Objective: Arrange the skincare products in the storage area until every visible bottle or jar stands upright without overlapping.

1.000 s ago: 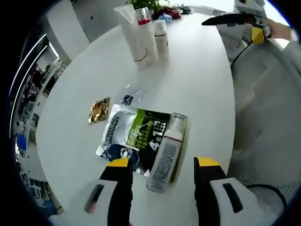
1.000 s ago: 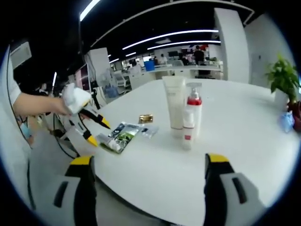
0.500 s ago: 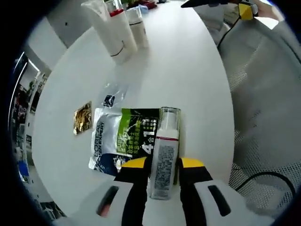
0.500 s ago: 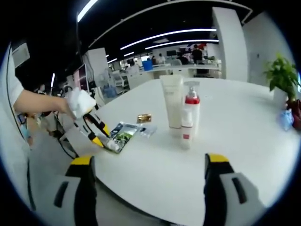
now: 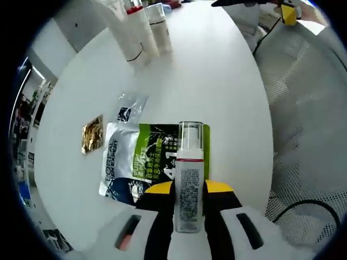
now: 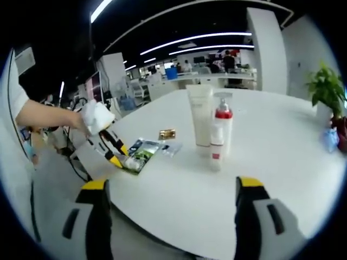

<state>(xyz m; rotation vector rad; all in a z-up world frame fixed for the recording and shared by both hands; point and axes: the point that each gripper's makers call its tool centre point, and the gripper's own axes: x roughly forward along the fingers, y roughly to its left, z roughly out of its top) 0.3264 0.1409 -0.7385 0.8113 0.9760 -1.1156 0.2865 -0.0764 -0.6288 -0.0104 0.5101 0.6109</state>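
A clear-capped bottle (image 5: 190,162) with a white label lies lengthwise over a green and white sachet pack (image 5: 142,160). My left gripper (image 5: 188,188) is shut on its lower body. In the right gripper view, the left gripper (image 6: 114,151) sits at the table's near-left edge, held by a gloved hand (image 6: 96,118). A white tube (image 6: 200,115), a red-collared pump bottle (image 6: 223,123) and a small white bottle (image 6: 216,150) stand upright together mid-table. My right gripper (image 6: 171,185) hangs open over the table's near edge, holding nothing.
A gold sachet (image 5: 92,134) and a small clear sachet (image 5: 130,105) lie left of the pack. The round white table (image 5: 217,81) drops off to the right onto a mesh chair (image 5: 303,124). A potted plant (image 6: 327,89) stands at the far right.
My left gripper's jaws have come together on the lying bottle, which now points straight along them. The right gripper has barely moved.
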